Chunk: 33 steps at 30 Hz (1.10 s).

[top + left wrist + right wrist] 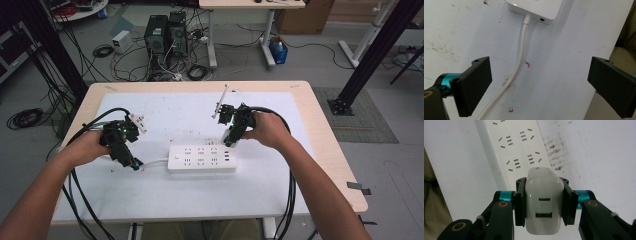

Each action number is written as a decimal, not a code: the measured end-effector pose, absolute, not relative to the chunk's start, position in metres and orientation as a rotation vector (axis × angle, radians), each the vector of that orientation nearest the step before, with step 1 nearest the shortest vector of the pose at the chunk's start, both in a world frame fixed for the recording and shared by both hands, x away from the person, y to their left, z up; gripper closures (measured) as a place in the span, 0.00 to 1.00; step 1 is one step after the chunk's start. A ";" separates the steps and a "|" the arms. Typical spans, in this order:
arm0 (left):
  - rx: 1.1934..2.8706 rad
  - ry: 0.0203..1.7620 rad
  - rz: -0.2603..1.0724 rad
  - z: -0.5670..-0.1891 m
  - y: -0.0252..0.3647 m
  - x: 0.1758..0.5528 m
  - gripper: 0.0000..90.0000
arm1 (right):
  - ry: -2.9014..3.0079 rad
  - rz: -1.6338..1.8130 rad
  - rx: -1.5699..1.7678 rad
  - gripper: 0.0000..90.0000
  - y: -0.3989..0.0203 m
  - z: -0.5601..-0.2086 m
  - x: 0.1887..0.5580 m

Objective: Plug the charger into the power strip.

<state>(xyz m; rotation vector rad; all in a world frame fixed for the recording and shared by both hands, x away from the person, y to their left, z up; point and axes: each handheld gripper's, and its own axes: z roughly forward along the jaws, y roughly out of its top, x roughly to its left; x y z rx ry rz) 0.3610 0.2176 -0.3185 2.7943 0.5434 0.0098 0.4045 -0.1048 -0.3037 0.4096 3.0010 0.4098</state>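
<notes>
- Clearly the work in hand is plugging a white charger point(544, 206) into the white power strip point(202, 159), which lies flat at the middle of the bench point(165, 200).
- Done so far, as I judge it: the charger is picked up and brought over the strip. The right hand-held gripper point(544, 202) is clamped on it, one black pad on each side wall, with the two USB ports facing the camera in the right gripper view.
- In the high view the right hand-held gripper point(231, 134) hangs at about 1 o'clock from the strip's centre, over its right end, with the charger pointing down toward the sockets.
- In the right gripper view the socket rows point(520, 147) lie beyond the charger toward 12 o'clock; the prongs are hidden behind the charger's body, so I cannot tell whether they are lined up with a socket.
- The left hand-held gripper point(539, 82) stands wide apart and holds nothing; the strip's white cord point(517, 67) runs along the bench between its jaws, untouched.
- In the high view it sits at 9 o'clock from the strip, beside the cord end.
- Left to do, by my reading: lower the charger, seat the prongs fully, then release. The left hand-held gripper looks placed to steady the strip if it shifts.
</notes>
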 end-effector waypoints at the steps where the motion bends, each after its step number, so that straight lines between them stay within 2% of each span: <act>1: 2.791 0.542 0.000 -0.319 0.218 0.361 0.06 | 3.010 0.409 0.388 0.69 -0.101 -0.305 0.405; 10: 2.782 0.586 0.074 -0.317 0.222 0.360 0.06 | 3.013 0.352 0.313 0.69 -0.078 -0.307 0.409; 19: 2.808 0.533 0.049 -0.323 0.218 0.361 0.06 | 3.048 0.265 0.216 0.69 -0.061 -0.324 0.412; 33: 2.792 0.547 0.043 -0.325 0.222 0.362 0.06 | 3.082 0.186 0.106 0.69 -0.045 -0.347 0.415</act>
